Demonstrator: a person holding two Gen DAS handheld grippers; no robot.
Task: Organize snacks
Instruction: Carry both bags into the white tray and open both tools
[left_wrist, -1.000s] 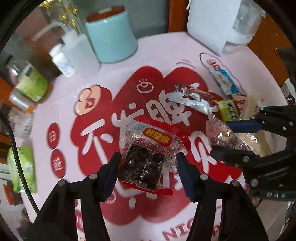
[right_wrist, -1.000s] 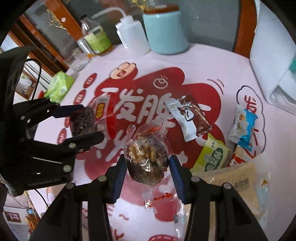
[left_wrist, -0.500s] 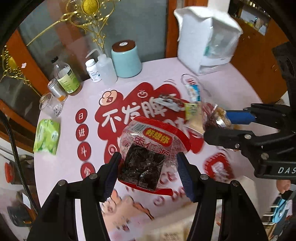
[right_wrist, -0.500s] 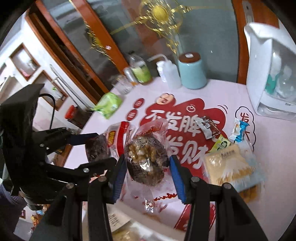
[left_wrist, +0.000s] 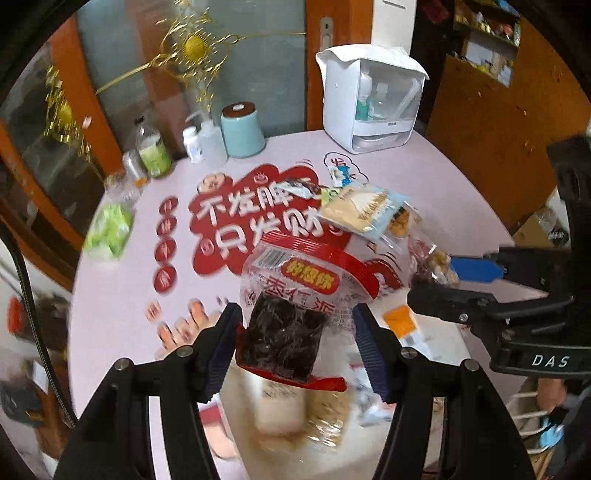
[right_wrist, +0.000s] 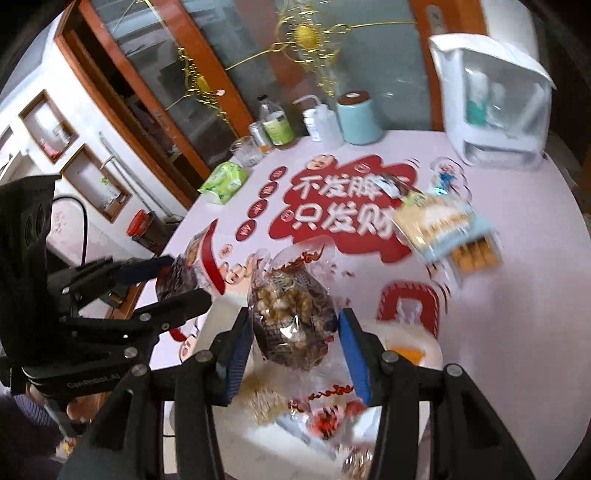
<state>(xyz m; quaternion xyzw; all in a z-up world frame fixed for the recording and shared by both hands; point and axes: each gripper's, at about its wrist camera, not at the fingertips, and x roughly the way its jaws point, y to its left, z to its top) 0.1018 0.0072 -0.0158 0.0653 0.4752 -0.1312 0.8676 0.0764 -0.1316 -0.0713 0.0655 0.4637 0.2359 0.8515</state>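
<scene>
Crinkly clear film with a red border wraps the dark date snack (left_wrist: 286, 328), and the left claw (left_wrist: 295, 347) holds it pinched between its blue pads, lifted above the near edge of the surface (left_wrist: 424, 166). The right claw (right_wrist: 295, 339) grips a clear packet of walnut-stuffed dates (right_wrist: 293, 325) the same way, also raised over the near edge. Below both, blurred, sits what looks like a white container (right_wrist: 406, 343) with a few wrapped snacks already in it; I cannot tell its exact shape.

Both packets look light and soft, with slick film that could slide or crumple, so the hold is best across the solid filling in the middle rather than on the loose sealed ends. The filling seems firm enough to take the squeeze.

More snacks remain near the middle of the surface: a pale biscuit pack (left_wrist: 364, 210) overlapping smaller wrappers, and a green pack (right_wrist: 223, 181) by the far left edge.
</scene>
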